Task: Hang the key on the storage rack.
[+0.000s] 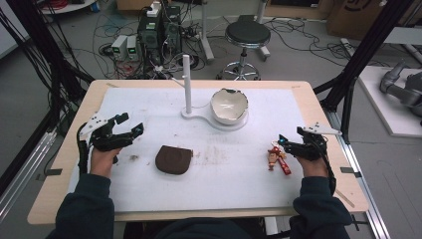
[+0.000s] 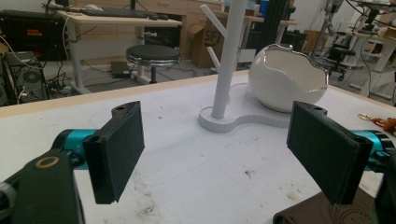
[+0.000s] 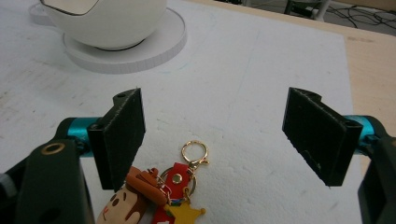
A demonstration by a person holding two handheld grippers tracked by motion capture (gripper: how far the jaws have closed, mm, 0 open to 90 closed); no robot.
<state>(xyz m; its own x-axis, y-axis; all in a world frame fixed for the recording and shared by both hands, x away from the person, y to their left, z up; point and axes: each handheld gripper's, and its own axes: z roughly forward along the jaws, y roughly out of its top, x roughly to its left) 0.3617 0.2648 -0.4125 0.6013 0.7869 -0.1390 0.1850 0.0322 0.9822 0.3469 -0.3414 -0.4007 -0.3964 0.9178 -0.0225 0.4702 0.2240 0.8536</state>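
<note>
A wooden-edged table (image 1: 318, 107) covered by a scuffed, speckled white foam sheet (image 1: 234, 174) stands on a grey floor strewn with cables, and the person's dark sleeves come in over its near edge. Toward the near-left edge the left gripper (image 1: 130, 124) hovers with its flat, black, felt-like pads spread wide and nothing between them. Toward the near-right edge the right gripper (image 3: 212, 133) is just as wide apart, bare; just in front of it, near its left pad, lies the keychain of a brown cartoon figure with a red strap, yellow star and gold ring (image 3: 175, 189), flat on the foam. Near the middle of the near half sits a dark brown rounded leather pouch (image 1: 173, 159), matte and soft-cornered. Farther on, toward the far edge, a glossy white eggshell-shaped bowl with a jagged rim (image 1: 229, 106) rests on a flat white base that also carries a slim white upright post (image 1: 187, 84). Beyond the table stand a round black stool (image 1: 247, 36) and computer towers (image 1: 159, 30).
</note>
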